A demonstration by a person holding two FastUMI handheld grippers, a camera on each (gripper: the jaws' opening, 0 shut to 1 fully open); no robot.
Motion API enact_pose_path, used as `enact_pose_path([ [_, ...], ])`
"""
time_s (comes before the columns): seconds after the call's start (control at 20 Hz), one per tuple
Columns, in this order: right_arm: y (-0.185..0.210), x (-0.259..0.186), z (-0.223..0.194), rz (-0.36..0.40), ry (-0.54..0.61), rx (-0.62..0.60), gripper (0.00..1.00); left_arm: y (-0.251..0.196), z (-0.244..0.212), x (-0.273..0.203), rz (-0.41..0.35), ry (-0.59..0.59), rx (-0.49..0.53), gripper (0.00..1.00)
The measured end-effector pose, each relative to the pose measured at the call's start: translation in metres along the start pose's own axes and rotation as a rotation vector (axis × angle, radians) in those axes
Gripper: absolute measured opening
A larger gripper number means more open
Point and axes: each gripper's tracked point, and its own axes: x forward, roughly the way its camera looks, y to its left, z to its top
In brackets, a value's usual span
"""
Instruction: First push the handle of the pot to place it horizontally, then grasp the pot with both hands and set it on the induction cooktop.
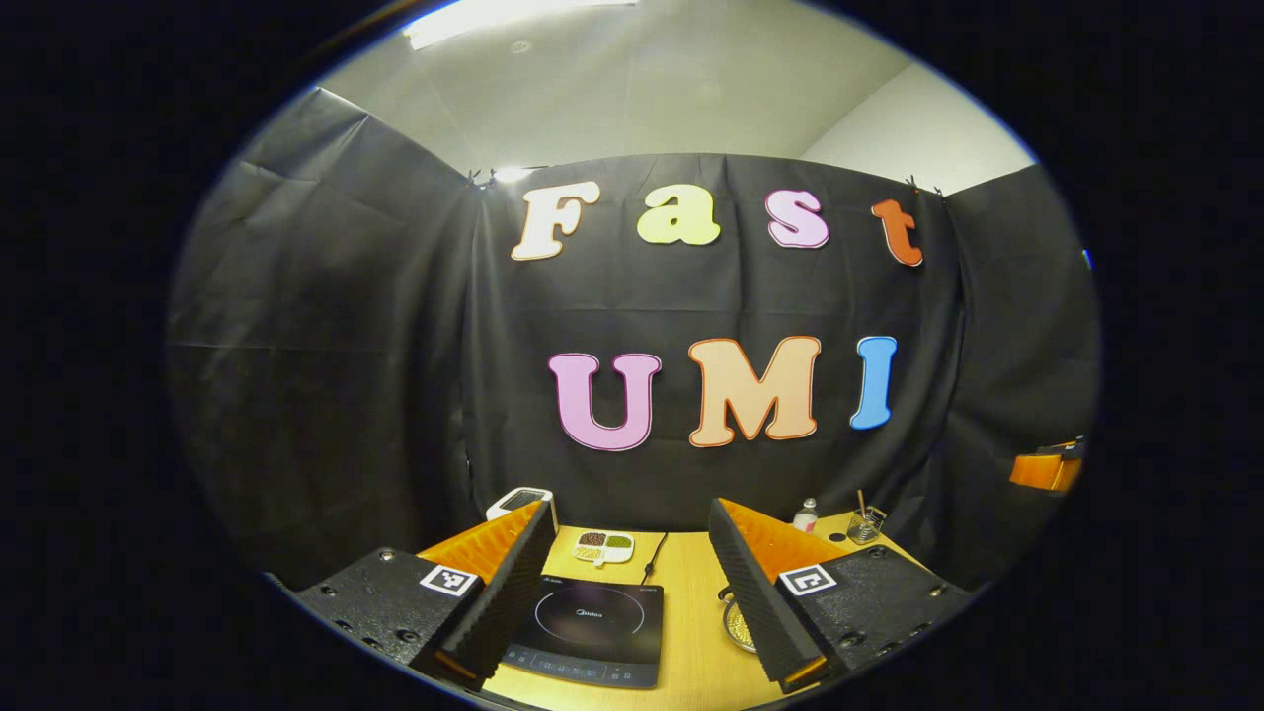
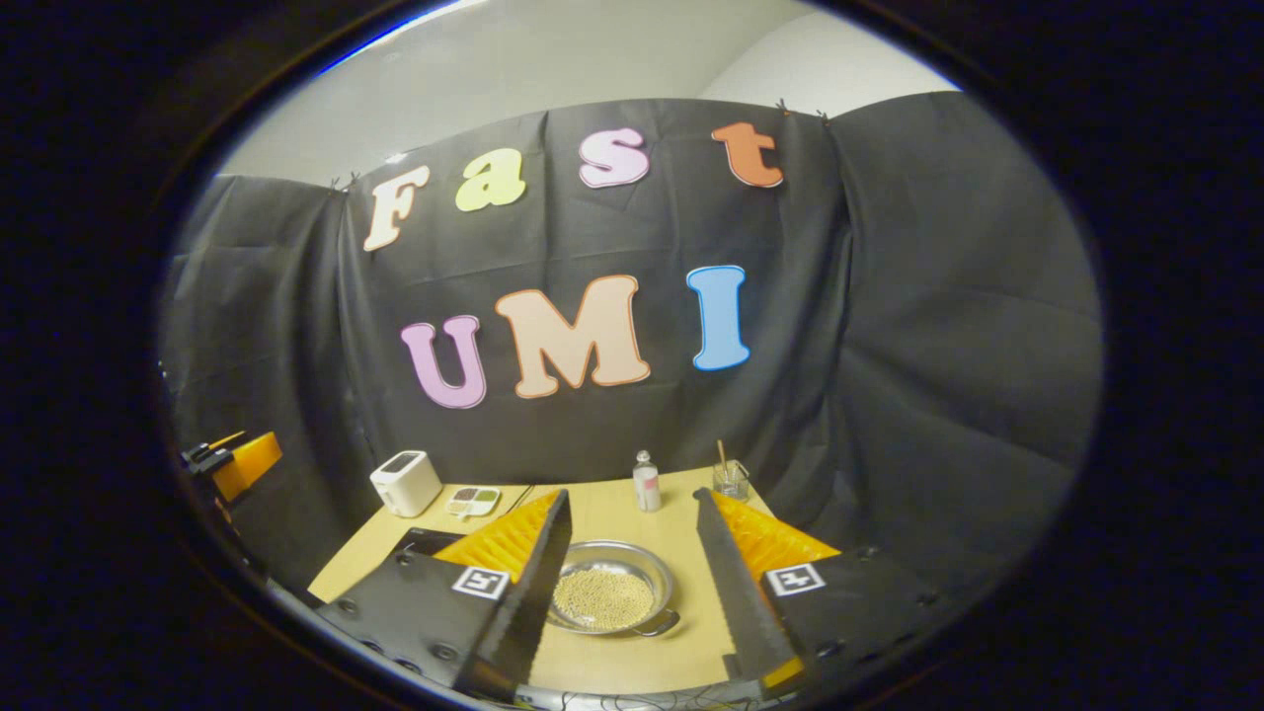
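A shallow metal pot (image 2: pixel 607 595) full of small pale grains sits on the wooden table (image 2: pixel 612 513), low between the fingers of my open right gripper (image 2: pixel 634 494). One small handle (image 2: pixel 660 624) sticks out at the pot's near right. In the left gripper view, the black induction cooktop (image 1: pixel 592 627) lies between the fingers of my open left gripper (image 1: pixel 628 506). The pot's rim (image 1: pixel 736 624) peeks out beside the right finger there. A dark corner of the cooktop (image 2: pixel 425 540) shows left of the pot.
At the table's back stand a white appliance (image 2: pixel 406 483), a small divided dish of beans (image 2: pixel 472 502), a little bottle (image 2: pixel 647 482) and a glass with a stick (image 2: pixel 731 479). The cooktop's cord (image 1: pixel 654 558) runs backward. The left gripper (image 2: pixel 237 459) shows far left.
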Motion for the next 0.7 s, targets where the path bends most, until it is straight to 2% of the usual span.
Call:
enact_pose_path([
  [0.05, 0.0, 0.0, -0.002, -0.004, 0.002, -0.003, 0.67, -0.001, -0.001, -0.001, -0.006, 0.001, 0.0, 0.92],
  [0.2, -0.003, 0.0, -0.002, -0.026, -0.006, -0.025, 0.17, -0.009, -0.004, 0.001, -0.039, 0.009, -0.013, 0.92],
  [0.3, -0.008, -0.002, -0.006, -0.051, -0.003, -0.058, 0.06, -0.012, -0.005, 0.001, -0.056, 0.01, -0.017, 0.95],
  [0.4, -0.005, -0.004, -0.011, -0.047, 0.016, -0.05, 0.07, -0.011, -0.004, 0.001, -0.06, 0.007, -0.017, 0.95],
  [0.45, -0.003, -0.003, -0.014, -0.041, 0.029, -0.031, 0.07, -0.011, -0.005, 0.001, -0.061, 0.007, -0.015, 0.92],
  [0.5, -0.004, -0.002, -0.02, -0.036, 0.045, -0.012, 0.07, -0.01, -0.006, 0.001, -0.062, 0.008, -0.013, 0.95],
  [0.55, -0.005, -0.001, -0.027, -0.033, 0.063, 0.006, 0.07, -0.009, -0.008, 0.0, -0.06, 0.011, -0.011, 0.92],
  [0.65, -0.006, 0.0, -0.045, -0.027, 0.107, 0.042, 0.07, -0.005, -0.011, -0.002, -0.055, 0.02, -0.008, 0.95],
  [0.7, -0.004, 0.001, -0.055, -0.022, 0.132, 0.06, 0.07, -0.003, -0.014, -0.003, -0.053, 0.027, -0.008, 0.92],
])
